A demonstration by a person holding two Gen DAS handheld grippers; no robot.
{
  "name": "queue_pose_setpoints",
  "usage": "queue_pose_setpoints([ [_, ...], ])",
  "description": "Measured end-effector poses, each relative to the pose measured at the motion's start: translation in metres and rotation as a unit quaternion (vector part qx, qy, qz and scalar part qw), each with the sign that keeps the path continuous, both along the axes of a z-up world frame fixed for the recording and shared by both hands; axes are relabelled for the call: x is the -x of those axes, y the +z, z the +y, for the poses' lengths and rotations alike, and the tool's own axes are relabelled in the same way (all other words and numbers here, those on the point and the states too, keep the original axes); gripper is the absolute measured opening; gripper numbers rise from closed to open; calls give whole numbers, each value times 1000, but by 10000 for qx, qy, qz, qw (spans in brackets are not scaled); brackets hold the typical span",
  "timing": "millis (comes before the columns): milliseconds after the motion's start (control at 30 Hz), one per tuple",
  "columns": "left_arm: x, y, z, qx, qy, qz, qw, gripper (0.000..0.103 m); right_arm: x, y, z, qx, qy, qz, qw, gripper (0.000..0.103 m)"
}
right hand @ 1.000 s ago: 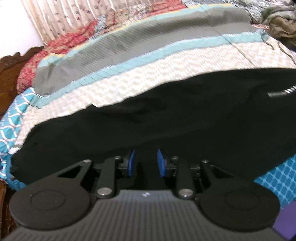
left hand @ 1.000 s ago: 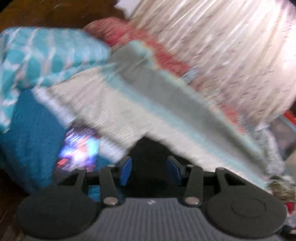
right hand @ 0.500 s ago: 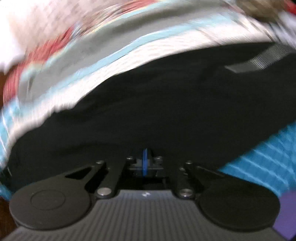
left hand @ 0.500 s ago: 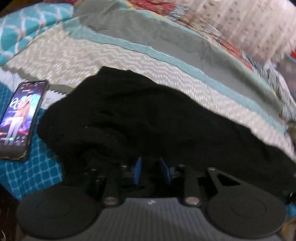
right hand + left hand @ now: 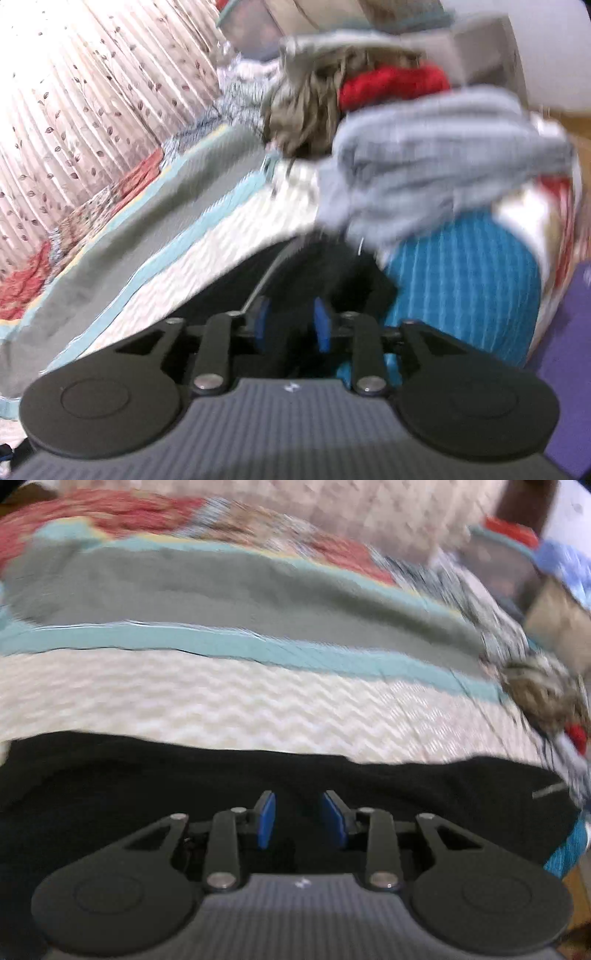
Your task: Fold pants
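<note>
Below both cameras, black pants (image 5: 258, 775) are spread flat across a striped bedspread (image 5: 221, 701) of cream, teal and grey bands. The left gripper (image 5: 297, 819) is held low over the dark cloth, its blue pads parted and opening, with fabric seen in the gap but not pinched. The right gripper (image 5: 290, 325) is placed at one end of the pants, jaws likewise opening, nothing clamped. A heap of laundry (image 5: 406, 147) is piled just beyond that end.
</note>
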State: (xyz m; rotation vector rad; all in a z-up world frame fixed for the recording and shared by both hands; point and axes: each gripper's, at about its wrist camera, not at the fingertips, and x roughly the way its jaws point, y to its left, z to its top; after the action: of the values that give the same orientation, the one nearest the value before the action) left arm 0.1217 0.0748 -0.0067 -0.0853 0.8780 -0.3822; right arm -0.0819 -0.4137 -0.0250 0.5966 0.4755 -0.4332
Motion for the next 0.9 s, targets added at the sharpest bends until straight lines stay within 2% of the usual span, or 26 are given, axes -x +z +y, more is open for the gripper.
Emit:
queue_pose_setpoints([
  [100,-17,-17,-36,-219,-154,131,9996,30,-34,10,-15,522,552,257,9968,53],
  [167,-20,-23,-52,-311,-136,205,9992,30,-66,7,-24,837,1034,646,9890,66],
  [267,-31,-34,-64,-463,-49,343,9983,30,-99,-12,-36,1074,1408,1273,9759,67],
  [300,-34,-36,-66,-522,-48,356,9980,30,-103,-21,-39,926,1584,1433,9725,65],
  [333,-35,-36,-67,-582,-51,356,9977,30,-107,-28,-41,765,1705,1543,9702,47],
  [367,-37,-37,-68,-622,-53,352,9974,30,-105,-30,-38,786,1765,1536,9690,34],
  [433,-41,-37,-70,-678,-26,336,9971,30,-93,-22,-33,1091,1615,1185,9737,21],
  [467,-43,-38,-71,-707,20,319,9970,30,-86,-15,-34,1136,1379,987,9790,19],
  [533,-50,-42,-74,-796,188,266,9963,30,-75,-12,-48,882,715,578,9919,18],
  [567,-54,-45,-77,-922,272,216,9951,32,-73,-18,-51,774,477,591,9941,18],
  [633,-60,-51,-86,-1233,398,93,9915,32,-80,-40,-44,849,429,1063,9898,19],
  [700,-63,-53,-95,-1540,445,-65,9871,34,-79,-41,-29,1384,537,1149,9822,22],
  [733,-64,-54,-99,-1671,454,-79,9849,35,-76,-36,-27,1401,569,1115,9822,28],
  [767,-65,-52,-101,-1715,472,-66,9840,35,-70,-27,-28,1326,559,969,9848,41],
  [833,-61,-44,-98,-1513,538,-29,9870,35,-41,-7,-34,1116,382,336,9925,48],
  [900,-52,-30,-92,-1167,600,-117,9913,36,-10,7,-44,618,281,-237,9974,48],
])
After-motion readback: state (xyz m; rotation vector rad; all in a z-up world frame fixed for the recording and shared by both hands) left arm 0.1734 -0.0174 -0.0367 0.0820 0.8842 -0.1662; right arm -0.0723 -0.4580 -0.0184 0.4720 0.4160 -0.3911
